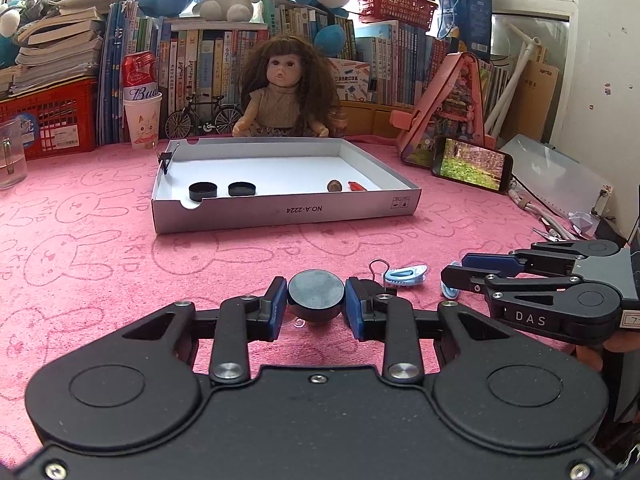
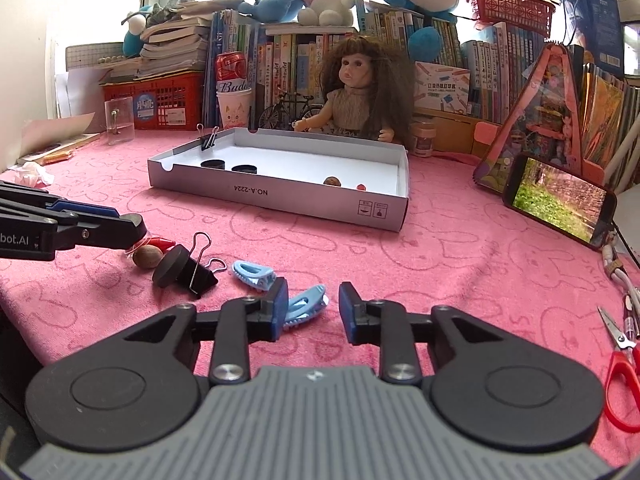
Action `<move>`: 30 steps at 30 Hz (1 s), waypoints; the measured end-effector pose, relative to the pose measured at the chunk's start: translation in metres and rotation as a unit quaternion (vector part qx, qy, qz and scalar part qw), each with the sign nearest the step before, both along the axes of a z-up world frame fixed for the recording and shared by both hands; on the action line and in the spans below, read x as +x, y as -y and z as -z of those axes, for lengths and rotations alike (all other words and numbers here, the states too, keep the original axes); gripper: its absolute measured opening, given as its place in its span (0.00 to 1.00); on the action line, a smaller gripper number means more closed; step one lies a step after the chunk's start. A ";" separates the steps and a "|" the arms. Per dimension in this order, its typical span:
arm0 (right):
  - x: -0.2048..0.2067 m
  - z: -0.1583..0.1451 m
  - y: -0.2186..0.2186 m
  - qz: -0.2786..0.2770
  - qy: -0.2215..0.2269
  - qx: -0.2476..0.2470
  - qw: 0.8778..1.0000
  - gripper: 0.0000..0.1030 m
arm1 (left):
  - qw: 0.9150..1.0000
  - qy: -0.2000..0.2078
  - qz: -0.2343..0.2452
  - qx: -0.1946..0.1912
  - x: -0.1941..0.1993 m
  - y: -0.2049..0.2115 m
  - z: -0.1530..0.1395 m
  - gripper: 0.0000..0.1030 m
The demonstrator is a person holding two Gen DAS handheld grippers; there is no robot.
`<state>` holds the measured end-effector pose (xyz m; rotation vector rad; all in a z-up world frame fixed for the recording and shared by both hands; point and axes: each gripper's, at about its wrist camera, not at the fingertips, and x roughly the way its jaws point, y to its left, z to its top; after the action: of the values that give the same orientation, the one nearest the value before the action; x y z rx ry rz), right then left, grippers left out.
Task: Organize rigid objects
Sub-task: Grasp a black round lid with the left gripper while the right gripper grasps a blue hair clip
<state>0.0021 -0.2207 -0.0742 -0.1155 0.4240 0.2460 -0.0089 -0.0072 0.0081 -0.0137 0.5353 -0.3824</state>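
Two black caps (image 1: 203, 191) already lie in the white box (image 1: 280, 209). Left wrist view: left gripper (image 1: 316, 304) is clamped on a third black cap (image 1: 316, 290), low over the pink worktop (image 1: 120, 272). Likely step: carry it to the box.

Right wrist view: right gripper (image 2: 313, 312) is parted and holds nothing, a blue hair clip (image 2: 306, 305) beside its left finger. Next it must centre, then close.

pink bunny-print cloth (image 2: 460, 240), white tray (image 2: 280, 196), light blue hair clips (image 2: 254, 274), red scissors (image 2: 622, 384)
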 end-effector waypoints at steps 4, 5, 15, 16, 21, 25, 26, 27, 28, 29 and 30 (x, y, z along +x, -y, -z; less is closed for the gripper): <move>0.000 0.000 0.000 -0.005 -0.002 0.007 1.000 0.46 | 1.000 -0.002 -0.003 -0.001 0.001 -0.001 0.001 0.29; -0.001 0.000 0.001 -0.011 -0.004 0.012 1.000 0.46 | 1.000 -0.002 -0.004 -0.001 0.001 -0.001 0.001 0.29; 0.000 0.004 -0.002 -0.012 -0.009 0.019 1.000 0.51 | 1.000 -0.006 -0.013 -0.002 0.003 -0.003 0.003 0.29; 0.000 0.005 -0.002 -0.013 -0.008 0.016 1.000 0.51 | 1.000 -0.006 -0.013 -0.001 0.003 -0.003 0.003 0.29; 0.002 0.005 0.000 -0.026 -0.011 0.007 1.000 0.55 | 1.000 -0.008 -0.015 -0.001 0.004 -0.003 0.004 0.29; 0.005 0.004 0.002 -0.033 -0.016 0.004 0.999 0.55 | 1.000 -0.008 -0.015 -0.001 0.005 -0.003 0.004 0.29; 0.006 0.005 0.002 -0.037 -0.017 0.001 0.999 0.55 | 1.000 -0.008 -0.015 -0.001 0.005 -0.003 0.005 0.29; 0.008 0.004 0.003 -0.044 -0.018 -0.003 0.999 0.57 | 1.000 -0.008 -0.015 -0.001 0.005 -0.003 0.005 0.29; 0.009 0.004 0.003 -0.052 -0.018 -0.008 0.998 0.62 | 1.000 -0.008 -0.016 -0.001 0.005 -0.003 0.004 0.29; 0.012 0.003 0.003 -0.063 -0.020 -0.013 0.998 0.63 | 1.000 -0.008 -0.016 -0.001 0.005 -0.003 0.004 0.29; 0.014 0.002 0.003 -0.072 -0.023 -0.016 0.997 0.65 | 1.000 -0.007 -0.016 -0.001 0.005 -0.003 0.004 0.29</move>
<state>0.0161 -0.2242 -0.0762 -0.1722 0.4664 0.3851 -0.0042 -0.0038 0.0040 -0.0258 0.5474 -0.3520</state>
